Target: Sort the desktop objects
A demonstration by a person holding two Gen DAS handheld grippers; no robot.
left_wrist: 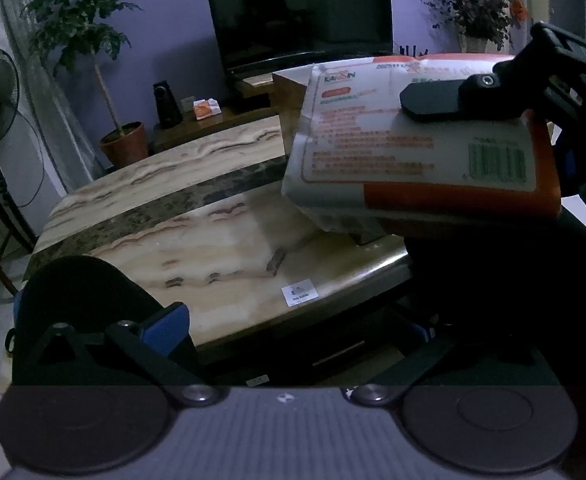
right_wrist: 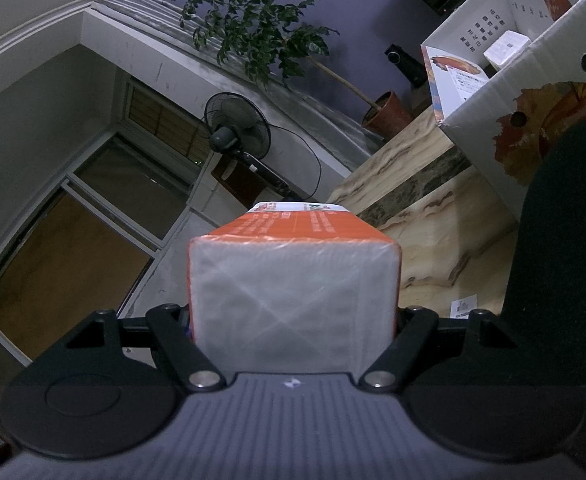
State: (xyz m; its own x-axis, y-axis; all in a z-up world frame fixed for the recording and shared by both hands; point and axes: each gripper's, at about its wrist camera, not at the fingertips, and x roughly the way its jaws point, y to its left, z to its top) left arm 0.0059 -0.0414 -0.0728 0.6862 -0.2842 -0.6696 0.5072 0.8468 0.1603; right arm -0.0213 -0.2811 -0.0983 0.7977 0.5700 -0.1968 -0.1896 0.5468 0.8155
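The marble table point(left_wrist: 221, 240) is lying bare beneath; the cardboard box point(right_wrist: 505, 92) is waiting at its far side. The right gripper point(right_wrist: 293, 320) is clamping the tissue pack point(left_wrist: 413, 152) aloft — carry it level, release inside. The left gripper point(left_wrist: 293, 320) is hanging released, empty.

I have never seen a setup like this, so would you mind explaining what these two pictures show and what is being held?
A person holds a hand-held gripper in each hand, each with a fisheye camera looking along its fingers. One picture comes from the left hand-held gripper, which is open and empty above a marble-patterned table. It also sees the right hand-held gripper from the side. The other picture comes from the right one, which is clamped on an orange and white tissue pack, held in the air off the table. On the table stands an open cardboard box with a few things inside.
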